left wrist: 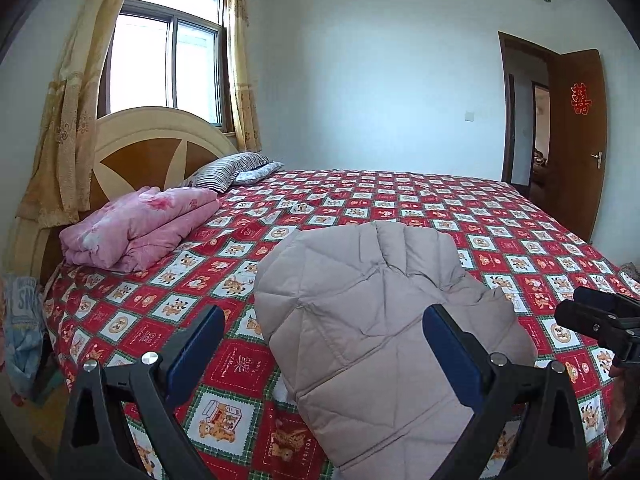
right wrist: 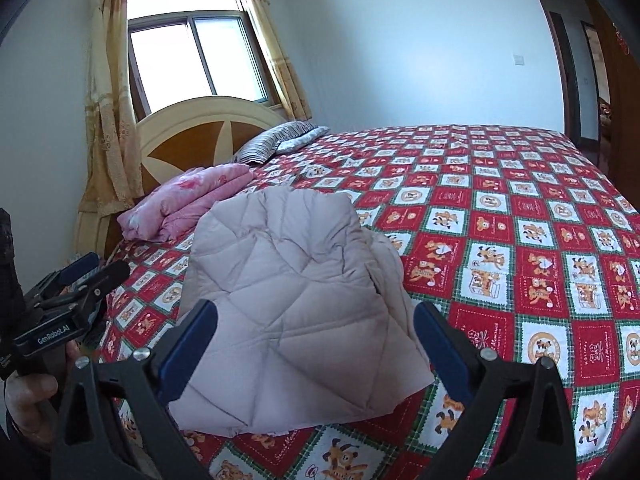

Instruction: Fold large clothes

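A: What is on the far left?

B: A wooden headboard (right wrist: pixel 208 132) by the window. In front of it sits a pink folded blanket (right wrist: pixel 188 204) and a stripy pillow (right wrist: pixel 272 140).

A: And the big coat?

B: The puffy jacket (right wrist: pixel 288 312) lies on the bed cover (right wrist: pixel 520 240), the red one with little bear squares. It is pale pinkish-grey, with stitched lines that make diamond shapes. It is folded into a thick, lumpy bundle near the front edge of the bed. One rounded bit sticks out on its right side.

A: Is the left gripper (left wrist: pixel 320 336) holding it?

B: No. Its two blue fingers (left wrist: pixel 196 344) are spread wide apart, up over the jacket, not pinching anything.

A: And the right gripper (right wrist: pixel 316 332)?

B: Same thing. Its jaws stand as wide as they go, with the jacket seen between them, but the pads do not press on it.

A: What is far right?

B: A brown door (left wrist: pixel 576 140), standing open.
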The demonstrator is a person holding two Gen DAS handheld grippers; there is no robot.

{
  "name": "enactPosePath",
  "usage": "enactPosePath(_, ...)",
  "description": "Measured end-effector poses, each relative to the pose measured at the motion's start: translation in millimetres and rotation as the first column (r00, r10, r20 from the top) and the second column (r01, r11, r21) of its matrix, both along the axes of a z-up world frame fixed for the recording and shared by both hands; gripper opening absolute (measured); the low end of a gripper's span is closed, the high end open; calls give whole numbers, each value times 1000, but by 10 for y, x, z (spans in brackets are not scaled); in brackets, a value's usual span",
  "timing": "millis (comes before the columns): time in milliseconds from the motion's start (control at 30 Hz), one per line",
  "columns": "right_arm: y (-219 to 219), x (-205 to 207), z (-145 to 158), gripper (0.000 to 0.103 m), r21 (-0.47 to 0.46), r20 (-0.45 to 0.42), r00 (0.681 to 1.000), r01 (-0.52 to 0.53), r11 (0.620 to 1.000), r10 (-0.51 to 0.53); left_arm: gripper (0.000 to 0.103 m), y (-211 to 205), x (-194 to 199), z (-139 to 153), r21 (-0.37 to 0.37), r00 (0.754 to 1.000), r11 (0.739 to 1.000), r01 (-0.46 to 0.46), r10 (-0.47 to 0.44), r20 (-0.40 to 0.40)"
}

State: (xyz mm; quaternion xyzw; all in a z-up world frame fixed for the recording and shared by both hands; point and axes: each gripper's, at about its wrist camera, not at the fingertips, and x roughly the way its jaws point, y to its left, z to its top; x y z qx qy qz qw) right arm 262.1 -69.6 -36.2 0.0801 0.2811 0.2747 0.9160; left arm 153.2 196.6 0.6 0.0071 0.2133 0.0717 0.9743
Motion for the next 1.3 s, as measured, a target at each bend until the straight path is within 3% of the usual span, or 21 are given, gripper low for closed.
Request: enactPosePath(1300, -82, -31, -62, 101, 1, -22, 1000, 12, 1000, -12, 100, -7, 31, -62, 12, 1000, 1000, 0, 0, -12)
